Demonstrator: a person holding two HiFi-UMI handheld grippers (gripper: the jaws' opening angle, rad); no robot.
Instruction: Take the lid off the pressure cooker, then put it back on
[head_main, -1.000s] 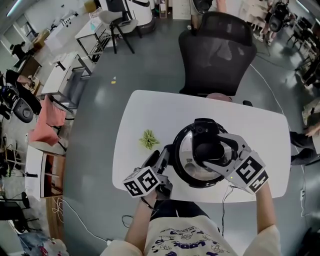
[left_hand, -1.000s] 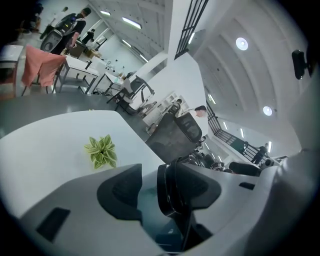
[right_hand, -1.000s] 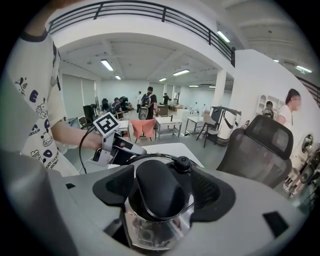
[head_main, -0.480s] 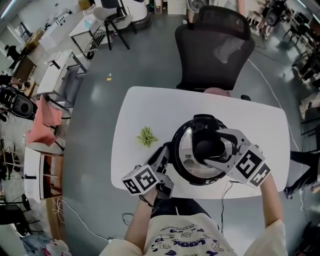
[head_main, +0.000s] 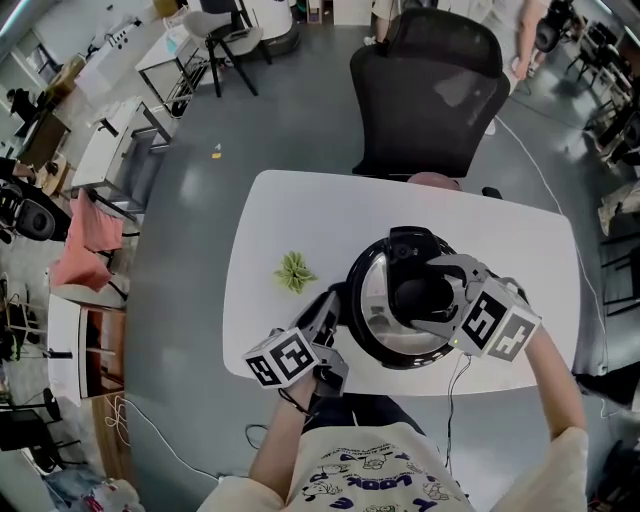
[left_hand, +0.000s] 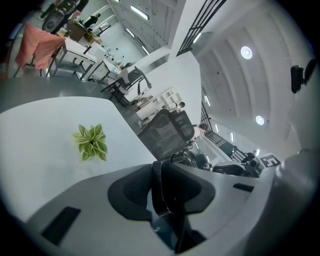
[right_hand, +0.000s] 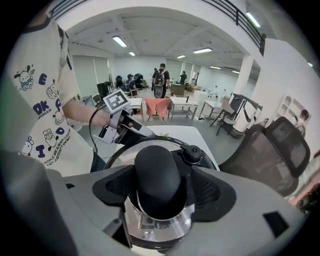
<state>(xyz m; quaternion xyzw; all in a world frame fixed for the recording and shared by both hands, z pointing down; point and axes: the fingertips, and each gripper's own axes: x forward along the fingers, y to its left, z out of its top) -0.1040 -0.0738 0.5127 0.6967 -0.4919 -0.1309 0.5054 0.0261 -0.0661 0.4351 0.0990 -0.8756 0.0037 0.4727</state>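
Where hand-held gripper (right_hand: 159, 190) grips, lid (head_main: 372, 305) sits.

- The T-shirt (head_main: 365, 478), at the bottom of the head view, is cream, with short sleeves and dark cartoon prints and letters.
- The left gripper (head_main: 334, 300) and the right gripper (head_main: 421, 296) have light grey bodies and black pads inside the jaws.
- Each carries a white cube (head_main: 283, 360) with black square markers.
- A thin black cable (right_hand: 90, 134) comes out of the left gripper.

left claw (head_main: 333, 303) at cooker (head_main: 395, 360), right claw (head_main: 425, 293) on lid (head_main: 376, 310)
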